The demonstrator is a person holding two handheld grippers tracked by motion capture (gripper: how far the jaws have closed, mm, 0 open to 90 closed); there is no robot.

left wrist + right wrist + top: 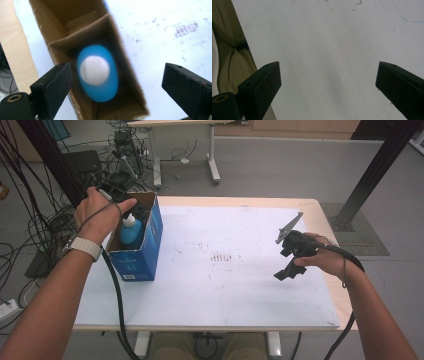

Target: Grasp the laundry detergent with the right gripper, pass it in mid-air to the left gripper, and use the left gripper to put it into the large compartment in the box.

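I'm holding my left hand-held gripper (116, 87) open, gripping nothing, above the bottle (97, 72) standing in the box (60, 42); my right hand-held gripper (328, 87) is hanging open over the table (332, 37).

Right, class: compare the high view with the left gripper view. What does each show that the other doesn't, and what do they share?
High view alone: both forearms, a watch on the left wrist, the right gripper over the white sheet, and the floor with its cables.
Left gripper view alone: the left gripper with its jaws wide apart above the box, and a cardboard divider inside it.
Both: the blue bottle with a white cap, standing in the cardboard box.
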